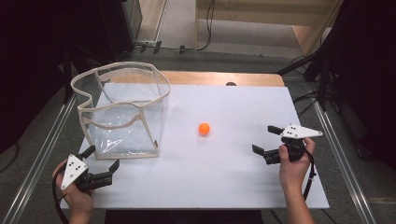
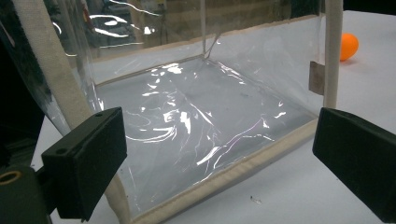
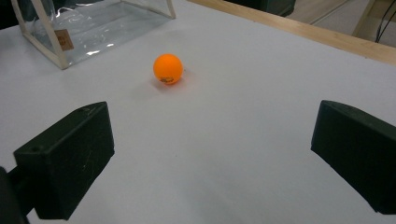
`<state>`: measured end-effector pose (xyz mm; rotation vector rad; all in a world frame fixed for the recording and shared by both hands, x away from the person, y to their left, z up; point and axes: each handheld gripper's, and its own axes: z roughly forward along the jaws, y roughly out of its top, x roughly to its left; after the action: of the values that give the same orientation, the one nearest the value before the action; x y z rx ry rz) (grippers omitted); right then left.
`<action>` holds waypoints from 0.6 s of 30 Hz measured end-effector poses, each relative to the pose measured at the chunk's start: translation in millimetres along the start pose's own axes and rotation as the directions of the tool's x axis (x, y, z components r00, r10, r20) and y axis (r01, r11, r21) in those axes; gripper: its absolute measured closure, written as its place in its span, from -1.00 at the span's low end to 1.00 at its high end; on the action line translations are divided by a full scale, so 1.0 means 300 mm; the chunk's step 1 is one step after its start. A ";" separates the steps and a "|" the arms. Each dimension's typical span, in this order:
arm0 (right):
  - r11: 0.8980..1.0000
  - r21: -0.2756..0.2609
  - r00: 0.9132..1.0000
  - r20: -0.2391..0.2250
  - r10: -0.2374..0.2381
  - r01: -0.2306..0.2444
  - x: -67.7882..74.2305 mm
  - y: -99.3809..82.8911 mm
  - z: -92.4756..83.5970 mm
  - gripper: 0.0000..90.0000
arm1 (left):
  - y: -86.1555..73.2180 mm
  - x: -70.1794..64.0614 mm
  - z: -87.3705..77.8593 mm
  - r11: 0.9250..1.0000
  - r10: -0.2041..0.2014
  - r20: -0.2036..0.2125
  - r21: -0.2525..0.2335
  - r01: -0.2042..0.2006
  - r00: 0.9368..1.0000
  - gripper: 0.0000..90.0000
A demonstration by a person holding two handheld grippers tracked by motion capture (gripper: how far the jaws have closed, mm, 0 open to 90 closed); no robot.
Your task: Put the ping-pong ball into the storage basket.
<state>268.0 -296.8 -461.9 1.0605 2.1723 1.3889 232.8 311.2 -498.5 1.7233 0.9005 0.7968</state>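
Counter with a white top; a strip of bare wood shows along its far edge. Floor and dark equipment beyond, too dim to read.

Clear plastic bag with cream fabric edging stands upright on the left part of the counter, mouth open and facing up. Its rim sags and buckles on the near-left side. Through the left gripper view the bag is cut off at top and left; glare streaks on the plastic hide much of the floor of it. A small tan tag sits on the corner edging nearest the ball; nothing on it is legible.

Orange ball lies on the open counter right of the bag, apart from it, roughly mid-counter. Round, so no long axis or heading to note. In the right gripper view the ball carries a dark mark low on its near side, too small to read.

Left gripper sits at the near-left corner, just in front of the bag's near bottom edge, jaws spread wide and pointing toward the bag, holding nothing. Whether a jaw touches the edging is unclear.

Right gripper at the near right, jaws spread wide, aimed left toward the ball, well apart from it, empty. The hand covers most of its body.
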 end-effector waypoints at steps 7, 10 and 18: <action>1.000 0.016 1.000 -0.010 -0.021 0.022 0.001 0.043 0.024 -1.00 | 0.000 -0.001 0.001 1.000 0.008 -0.001 0.002 -0.008 1.000 -0.92; 0.999 0.022 0.999 -0.014 -0.030 0.030 0.002 0.053 0.032 -1.00 | 0.000 -0.002 0.000 1.000 0.006 0.001 -0.001 -0.006 1.000 -0.92; 0.998 0.043 0.998 -0.032 -0.046 0.047 0.013 0.084 0.073 -1.00 | -0.001 -0.002 0.001 1.000 0.008 -0.002 -0.003 -0.008 1.000 -0.92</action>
<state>289.6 -274.2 -449.2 1.0031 2.2441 1.3523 232.9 310.6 -498.9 1.7248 0.8941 0.8047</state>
